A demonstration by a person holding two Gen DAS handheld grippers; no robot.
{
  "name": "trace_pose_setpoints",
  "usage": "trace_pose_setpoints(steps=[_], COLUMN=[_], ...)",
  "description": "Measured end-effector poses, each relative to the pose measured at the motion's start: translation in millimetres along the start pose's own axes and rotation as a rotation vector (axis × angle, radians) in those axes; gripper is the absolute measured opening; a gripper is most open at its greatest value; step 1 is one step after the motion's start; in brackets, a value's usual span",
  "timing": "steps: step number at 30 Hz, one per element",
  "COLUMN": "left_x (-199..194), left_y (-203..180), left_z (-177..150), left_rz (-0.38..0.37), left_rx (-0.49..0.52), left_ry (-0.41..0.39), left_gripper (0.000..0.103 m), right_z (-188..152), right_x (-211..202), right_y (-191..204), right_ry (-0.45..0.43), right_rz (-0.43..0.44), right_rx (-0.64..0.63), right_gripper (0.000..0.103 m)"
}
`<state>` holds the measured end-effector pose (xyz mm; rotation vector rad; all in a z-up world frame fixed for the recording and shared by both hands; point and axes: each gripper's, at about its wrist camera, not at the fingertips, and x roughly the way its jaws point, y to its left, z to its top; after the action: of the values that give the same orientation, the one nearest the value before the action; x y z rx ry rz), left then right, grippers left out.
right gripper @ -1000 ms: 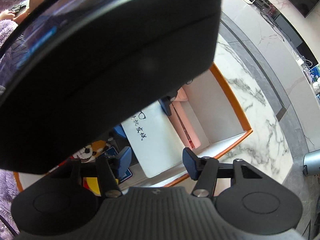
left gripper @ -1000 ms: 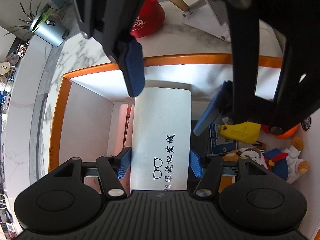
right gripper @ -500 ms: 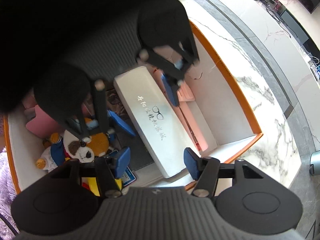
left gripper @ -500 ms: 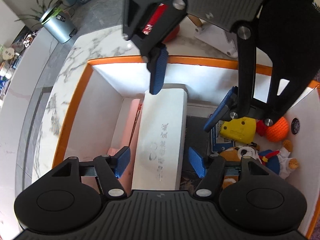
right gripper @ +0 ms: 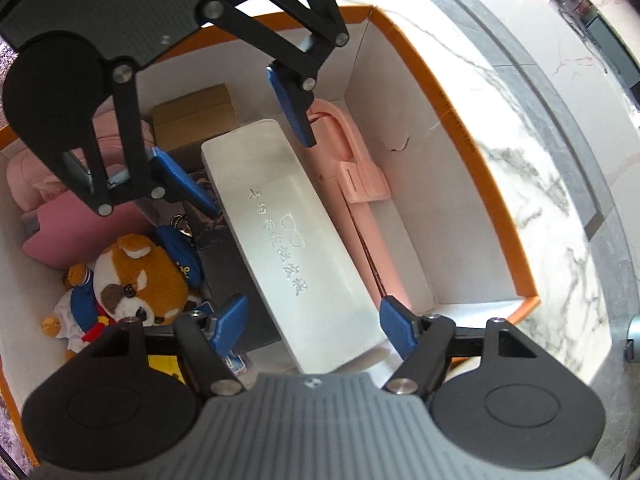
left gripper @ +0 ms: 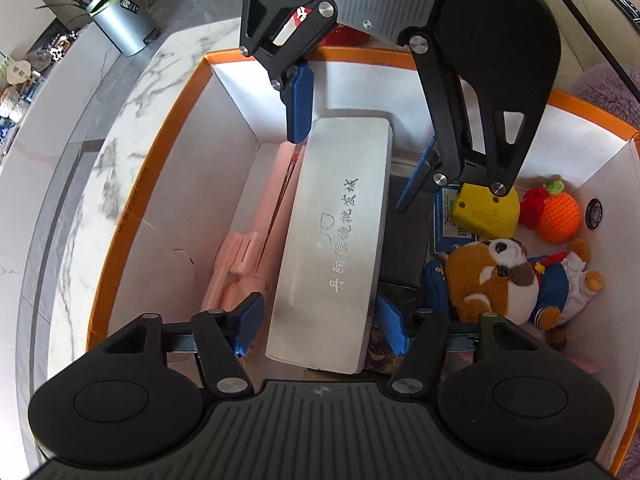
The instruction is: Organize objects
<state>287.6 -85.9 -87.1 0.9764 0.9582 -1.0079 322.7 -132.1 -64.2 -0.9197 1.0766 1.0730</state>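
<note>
A long white glasses case (left gripper: pixel 336 240) with printed characters lies inside an orange-rimmed white box (left gripper: pixel 160 200). It also shows in the right wrist view (right gripper: pixel 296 248). My left gripper (left gripper: pixel 320 324) is open and straddles the case's near end, its pads apart from the case. My right gripper (right gripper: pixel 312 324) is open over the case's other end. Each gripper faces the other above the box. A pink flat item (left gripper: pixel 248 248) lies beside the case.
In the box are a plush dog in blue clothes (left gripper: pixel 508 280), a yellow block (left gripper: pixel 484 210), an orange knitted fruit (left gripper: pixel 558 216), a brown carton (right gripper: pixel 192 120) and a pink pouch (right gripper: pixel 80 224). The box stands on a marble counter (right gripper: pixel 520 160). A metal bin (left gripper: pixel 120 20) stands beyond.
Both grippers have risen and drawn back from the box, so more of its inside shows. The white case stays lying in the box, free of both grippers.
</note>
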Motion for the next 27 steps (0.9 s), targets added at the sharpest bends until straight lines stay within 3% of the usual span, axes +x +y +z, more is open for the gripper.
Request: trace_pose_setpoints(steps=[5,7,9,19,23,27], left_x=[-1,-3,-8,-16,-39,-69], left_y=[1,-1,-8,-23,-31,-33], left_z=[-8,-9,-14,-20,-24,-22], left_rz=[-0.017,-0.040,-0.053,-0.010,0.017,0.072], left_rx=[-0.009,-0.012,-0.006,-0.024,-0.049,-0.139], left_ry=[-0.014,-0.015,-0.016,-0.037,-0.069,-0.126], left_gripper=[0.068,0.068,0.068,0.069,0.072,0.072], right_z=[3,2,1,3,3,2], right_x=[6,3,1,-4,-21,-48], right_y=[9,13,18,39,51,63], right_ry=[0.018,0.019,0.022,0.029,0.011,-0.024], right_rz=[-0.019,-0.029,-0.012,-0.053,-0.066,-0.082], right_rx=[-0.030,-0.045,-0.043,-0.045,-0.047,0.002], right_gripper=[0.073,0.065,0.065,0.068,0.070,0.071])
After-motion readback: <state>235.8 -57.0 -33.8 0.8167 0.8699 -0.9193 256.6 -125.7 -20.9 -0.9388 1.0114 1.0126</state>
